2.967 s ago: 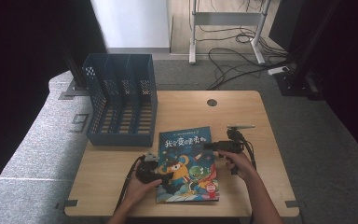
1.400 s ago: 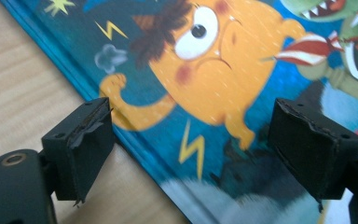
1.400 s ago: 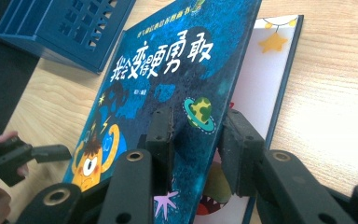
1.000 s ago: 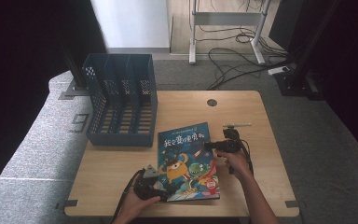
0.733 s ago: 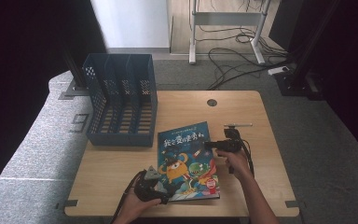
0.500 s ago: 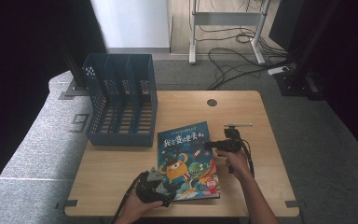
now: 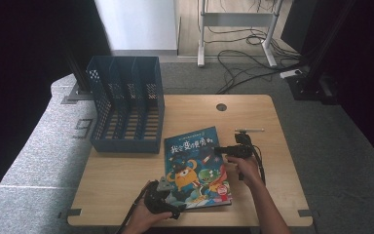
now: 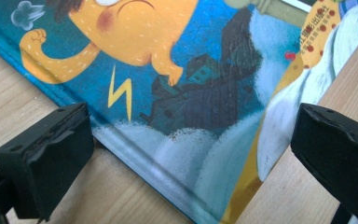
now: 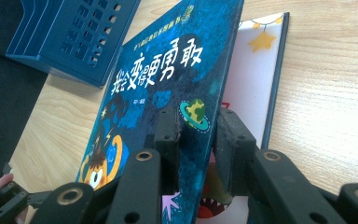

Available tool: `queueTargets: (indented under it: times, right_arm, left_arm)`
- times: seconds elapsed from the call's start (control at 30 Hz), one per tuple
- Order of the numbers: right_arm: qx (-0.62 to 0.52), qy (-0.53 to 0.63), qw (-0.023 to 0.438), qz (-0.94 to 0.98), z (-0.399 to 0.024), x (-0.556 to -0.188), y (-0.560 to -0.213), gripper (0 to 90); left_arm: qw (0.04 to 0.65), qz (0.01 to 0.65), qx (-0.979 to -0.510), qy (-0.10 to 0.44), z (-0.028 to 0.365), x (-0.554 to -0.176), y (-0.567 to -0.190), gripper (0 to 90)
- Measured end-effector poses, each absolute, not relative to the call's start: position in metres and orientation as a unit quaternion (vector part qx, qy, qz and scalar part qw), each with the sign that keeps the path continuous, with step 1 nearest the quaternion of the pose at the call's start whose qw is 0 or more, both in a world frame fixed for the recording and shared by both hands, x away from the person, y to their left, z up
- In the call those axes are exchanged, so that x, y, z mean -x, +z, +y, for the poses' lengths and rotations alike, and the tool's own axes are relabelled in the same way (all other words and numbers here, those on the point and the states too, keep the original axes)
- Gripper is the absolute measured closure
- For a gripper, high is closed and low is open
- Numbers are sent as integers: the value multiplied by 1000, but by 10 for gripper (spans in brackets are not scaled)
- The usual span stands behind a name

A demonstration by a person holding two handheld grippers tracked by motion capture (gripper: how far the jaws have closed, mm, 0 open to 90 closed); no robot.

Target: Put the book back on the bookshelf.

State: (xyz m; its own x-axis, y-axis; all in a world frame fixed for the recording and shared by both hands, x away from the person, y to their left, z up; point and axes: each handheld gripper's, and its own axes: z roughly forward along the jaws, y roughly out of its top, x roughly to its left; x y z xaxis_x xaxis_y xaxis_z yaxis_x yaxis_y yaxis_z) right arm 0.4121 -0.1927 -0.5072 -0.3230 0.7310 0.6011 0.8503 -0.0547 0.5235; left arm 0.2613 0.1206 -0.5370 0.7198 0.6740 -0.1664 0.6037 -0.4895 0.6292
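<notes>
A children's picture book (image 7: 196, 168) lies on the wooden table (image 7: 126, 170), near the front edge and just right of the middle. Its long axis runs from the person's side away toward the far edge, tilted a little so the top of the cover, with the white title lettering, leans to the right of straight ahead. The spine is on the left side.

The right hand-held gripper (image 7: 219, 150) comes in from the book's right edge, at about the height of the title. In the right gripper view its jaws are clenched on the front cover (image 9: 168, 93), which is lifted off the white first page (image 9: 251, 79) below it, so the book stands partly open along that edge.

The left hand-held gripper (image 7: 165, 187) sits at the near left corner of the book. Its jaws have just been opening; in the left gripper view they stand wide apart, released, with the corner of the book between them and neither pad pressing on it.

A blue file organiser (image 7: 126, 109) stands on the far left part of the table, well apart from the book. Its upright dividers form slots, and I can make out nothing in them.
</notes>
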Motion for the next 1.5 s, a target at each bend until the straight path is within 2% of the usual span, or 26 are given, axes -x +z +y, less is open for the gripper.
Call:
queueTargets:
  times: [0.17,0.43,0.83,1.17,1.3,1.5]
  right_arm:
    - [577,-444,69,-682,-195,-412,-506,723]
    - [579,-445,62,-681,-197,-412,-505,728]
    - [589,-442,54,-675,-202,-413,-507,738]
    - [588,-470,62,-656,-207,-413,-501,762]
    - [578,-487,63,-652,-208,-411,-498,765]
    - [565,-484,49,-666,-203,-410,-486,758]
  left_arm:
    - [347,387,-853,45,122,-271,-538,0]
    - [322,364,-872,61,115,-255,-539,0]
    - [329,363,-868,76,111,-256,-543,0]
    - [339,359,-867,65,111,-261,-543,0]
    - [317,344,-878,102,105,-254,-545,0]
    - [328,351,-873,84,108,-259,-544,0]
